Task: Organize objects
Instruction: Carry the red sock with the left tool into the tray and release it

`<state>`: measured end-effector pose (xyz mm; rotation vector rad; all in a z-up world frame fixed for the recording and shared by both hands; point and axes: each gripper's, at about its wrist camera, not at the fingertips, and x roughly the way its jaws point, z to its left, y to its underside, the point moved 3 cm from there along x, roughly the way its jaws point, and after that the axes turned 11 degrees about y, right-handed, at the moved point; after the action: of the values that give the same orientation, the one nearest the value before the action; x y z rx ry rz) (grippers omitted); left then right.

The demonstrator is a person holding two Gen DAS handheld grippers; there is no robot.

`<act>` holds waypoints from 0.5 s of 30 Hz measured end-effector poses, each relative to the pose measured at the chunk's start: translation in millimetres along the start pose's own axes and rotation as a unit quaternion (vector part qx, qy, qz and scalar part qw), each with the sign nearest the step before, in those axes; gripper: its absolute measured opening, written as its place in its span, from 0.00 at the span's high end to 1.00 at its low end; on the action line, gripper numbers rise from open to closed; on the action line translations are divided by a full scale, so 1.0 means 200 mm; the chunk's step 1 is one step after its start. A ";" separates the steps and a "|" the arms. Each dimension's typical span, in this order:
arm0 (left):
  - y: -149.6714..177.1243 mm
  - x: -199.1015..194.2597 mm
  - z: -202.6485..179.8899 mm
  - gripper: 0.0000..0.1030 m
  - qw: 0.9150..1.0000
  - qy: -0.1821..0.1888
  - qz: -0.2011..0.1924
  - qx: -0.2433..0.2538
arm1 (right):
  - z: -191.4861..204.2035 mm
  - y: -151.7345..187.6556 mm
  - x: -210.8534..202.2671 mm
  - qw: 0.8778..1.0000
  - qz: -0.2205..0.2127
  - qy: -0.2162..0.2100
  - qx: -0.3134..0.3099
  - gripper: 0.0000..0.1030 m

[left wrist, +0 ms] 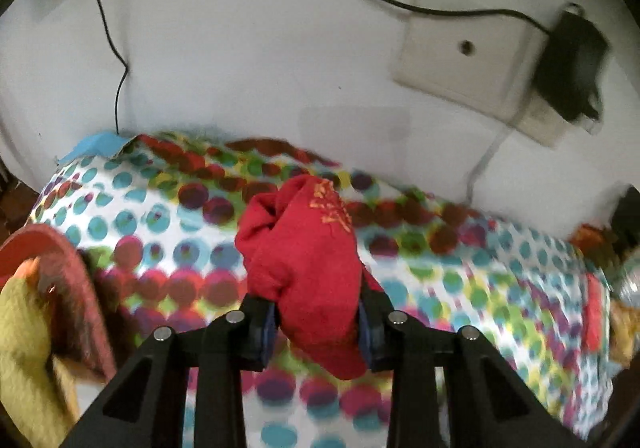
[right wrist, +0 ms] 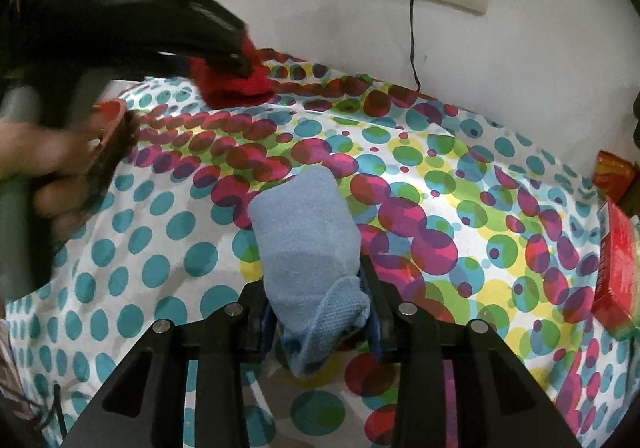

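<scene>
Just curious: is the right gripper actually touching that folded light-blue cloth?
Touching. The right wrist view shows the right gripper clamping the folded light-blue cloth between both fingers.

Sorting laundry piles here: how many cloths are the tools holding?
2: a red cloth in the left tool, a blue cloth in the right tool. Others may lie unseen.

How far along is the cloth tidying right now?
Done: a yellow cloth already lies in the red basket. In hand: left gripper clamps a red embroidered cloth; right gripper clamps a light blue cloth. Left: both cloths remain unplaced.
</scene>
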<state>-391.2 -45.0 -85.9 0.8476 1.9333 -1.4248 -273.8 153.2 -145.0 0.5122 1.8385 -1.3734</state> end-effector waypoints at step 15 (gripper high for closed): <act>0.63 -0.51 -0.19 0.69 0.994 0.051 0.058 0.077 | 0.00 -0.01 0.03 1.000 0.001 0.020 -0.007 0.66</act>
<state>-234.0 4.0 -72.8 1.1058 1.8333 -1.5022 -279.7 152.2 -147.8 0.5376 1.8785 -1.3574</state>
